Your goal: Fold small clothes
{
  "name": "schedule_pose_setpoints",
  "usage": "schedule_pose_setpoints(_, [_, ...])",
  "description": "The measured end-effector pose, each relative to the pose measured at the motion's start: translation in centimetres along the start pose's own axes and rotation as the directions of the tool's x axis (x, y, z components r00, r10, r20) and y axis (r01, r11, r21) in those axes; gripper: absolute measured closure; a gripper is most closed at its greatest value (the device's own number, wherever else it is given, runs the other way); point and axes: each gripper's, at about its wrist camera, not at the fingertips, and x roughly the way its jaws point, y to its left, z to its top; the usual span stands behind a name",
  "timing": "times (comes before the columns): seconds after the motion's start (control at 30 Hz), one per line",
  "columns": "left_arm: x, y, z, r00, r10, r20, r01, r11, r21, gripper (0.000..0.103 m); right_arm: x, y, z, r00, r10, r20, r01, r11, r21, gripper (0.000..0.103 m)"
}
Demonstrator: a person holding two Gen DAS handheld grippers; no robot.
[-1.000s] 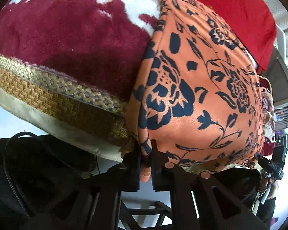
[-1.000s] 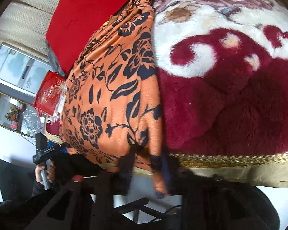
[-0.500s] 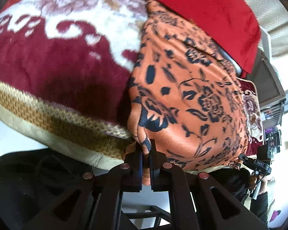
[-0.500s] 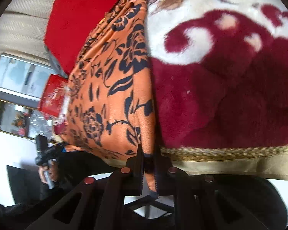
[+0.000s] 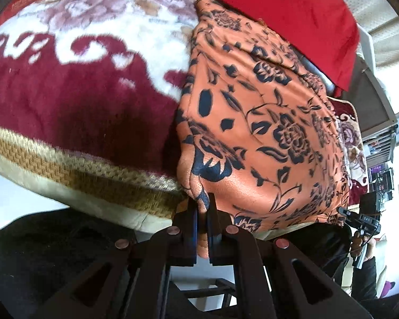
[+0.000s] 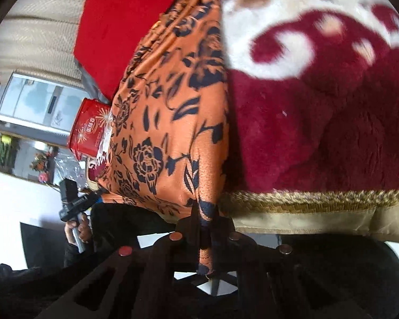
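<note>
On the plush maroon-and-white blanket [image 5: 74, 106], we see our left gripper [image 5: 202, 207] and right gripper [image 6: 208, 220] each clamping the orange floral cloth [image 5: 266, 133] at its near corners

Bare blanket [image 5: 74, 101] beside garment [image 5: 266, 133]

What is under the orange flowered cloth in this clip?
The orange flowered cloth lies on a dark red and white plush blanket, which shows beside it. Its far end overlaps a red cloth. Whatever lies directly beneath the orange cloth is covered.
</note>
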Motion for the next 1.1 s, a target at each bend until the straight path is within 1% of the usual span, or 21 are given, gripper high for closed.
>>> schedule_pose_setpoints(0.1, [-2.3, -1.8, 2.0, 0.996, -0.061, 0.060, 0.059, 0.998, 0.035, 0.098, -1.4, 0.9, 0.4, 0.992, 0.113, 0.047, -0.112, 0.993, -0.022, 0.098])
schedule_pose_setpoints(0.13, [-3.0, -2.4, 3.0, 0.994, -0.077, 0.081, 0.073, 0.996, 0.050, 0.098, -1.9, 1.1, 0.9, 0.990, 0.132, 0.056, -0.130, 0.991, -0.032, 0.098])
schedule_pose_setpoints(0.23, [-5.5, -4.7, 8.1, 0.977, -0.140, 0.160, 0.123, 0.986, 0.111, 0.098, -3.0, 2.8, 3.9, 0.975, 0.198, 0.099, -0.192, 0.979, -0.071, 0.098])
schedule_pose_setpoints(0.3, [-6.8, -6.2, 12.8, 0.960, -0.171, 0.223, 0.140, 0.979, 0.149, 0.098, -4.1, 4.9, 7.6, 0.957, 0.252, 0.144, -0.234, 0.964, -0.130, 0.098])
schedule_pose_setpoints(0.4, [-7.0, -7.1, 19.5, 0.934, -0.169, 0.316, 0.124, 0.980, 0.158, 0.098, -6.2, 7.7, 14.4, 0.914, 0.327, 0.241, -0.279, 0.936, -0.213, 0.098])
schedule_pose_setpoints(0.47, [-5.1, -6.4, 23.6, 0.930, -0.137, 0.341, 0.105, 0.988, 0.111, 0.098, -6.5, 8.4, 19.9, 0.882, 0.354, 0.310, -0.296, 0.929, -0.221, 0.098])
schedule_pose_setpoints(0.5, [-3.4, -6.0, 25.5, 0.934, -0.112, 0.340, 0.088, 0.992, 0.088, 0.098, -6.1, 8.3, 21.9, 0.879, 0.343, 0.332, -0.289, 0.936, -0.202, 0.098])
schedule_pose_setpoints(0.53, [-1.4, -5.7, 27.1, 0.940, -0.090, 0.328, 0.064, 0.994, 0.087, 0.097, -5.1, 8.2, 24.5, 0.887, 0.301, 0.350, -0.250, 0.950, -0.186, 0.097])
schedule_pose_setpoints(0.6, [3.4, -4.7, 29.9, 0.949, -0.006, 0.314, -0.011, 0.998, 0.055, 0.095, -2.2, 7.1, 28.3, 0.913, 0.232, 0.336, -0.198, 0.971, -0.132, 0.094])
schedule_pose_setpoints(0.63, [6.5, -3.9, 31.3, 0.961, 0.040, 0.275, -0.051, 0.998, 0.033, 0.089, -0.8, 5.9, 29.7, 0.923, 0.193, 0.333, -0.175, 0.981, -0.083, 0.093])
schedule_pose_setpoints(0.67, [8.2, -3.1, 31.9, 0.969, 0.082, 0.231, -0.085, 0.996, 0.004, 0.081, 1.0, 4.4, 31.0, 0.933, 0.149, 0.328, -0.150, 0.988, -0.023, 0.085])
schedule_pose_setpoints(0.7, [9.3, -2.4, 32.1, 0.972, 0.117, 0.203, -0.114, 0.993, -0.028, 0.080, 2.7, 2.6, 31.8, 0.945, 0.079, 0.318, -0.103, 0.993, 0.062, 0.048])
schedule_pose_setpoints(0.73, [9.6, -2.0, 31.9, 0.971, 0.117, 0.208, -0.111, 0.993, -0.041, 0.078, 3.6, 1.6, 32.0, 0.952, 0.032, 0.305, -0.070, 0.991, 0.114, 0.028])
schedule_pose_setpoints(0.77, [8.7, -2.1, 31.6, 0.965, 0.091, 0.245, -0.084, 0.996, -0.039, 0.065, 4.0, 1.2, 31.9, 0.949, 0.074, 0.308, -0.115, 0.986, 0.118, 0.025])
schedule_pose_setpoints(0.8, [7.7, -2.2, 31.4, 0.959, 0.078, 0.274, -0.070, 0.997, -0.037, 0.054, 3.6, 1.7, 31.3, 0.937, 0.084, 0.340, -0.123, 0.988, 0.094, 0.025])
schedule_pose_setpoints(0.83, [6.5, -2.2, 31.1, 0.949, 0.081, 0.304, -0.071, 0.997, -0.044, 0.035, 2.7, 2.2, 30.8, 0.928, 0.071, 0.366, -0.105, 0.992, 0.074, 0.024])
schedule_pose_setpoints(0.93, [1.0, -1.6, 29.2, 0.892, 0.084, 0.444, -0.050, 0.995, -0.088, 0.028, -0.7, 4.4, 28.2, 0.888, 0.054, 0.458, -0.077, 0.997, 0.031, 0.023])
schedule_pose_setpoints(0.97, [-1.2, -1.2, 27.9, 0.874, 0.083, 0.479, -0.034, 0.993, -0.109, 0.026, -2.1, 5.2, 26.3, 0.873, 0.051, 0.486, -0.067, 0.998, 0.016, 0.021])
schedule_pose_setpoints(1.03, [-3.8, -0.5, 24.9, 0.845, 0.071, 0.531, 0.011, 0.989, -0.150, 0.020, -3.2, 6.1, 23.4, 0.859, 0.090, 0.503, -0.102, 0.995, -0.004, 0.021])
schedule_pose_setpoints(1.07, [-4.7, -0.2, 22.6, 0.837, 0.067, 0.542, 0.038, 0.983, -0.180, 0.018, -3.2, 6.6, 21.4, 0.856, 0.102, 0.506, -0.116, 0.993, -0.003, 0.018])
schedule_pose_setpoints(1.1, [-4.9, 0.0, 20.9, 0.836, 0.056, 0.545, 0.062, 0.978, -0.197, 0.017, -2.6, 7.1, 19.1, 0.866, 0.102, 0.489, -0.120, 0.993, 0.006, 0.017])
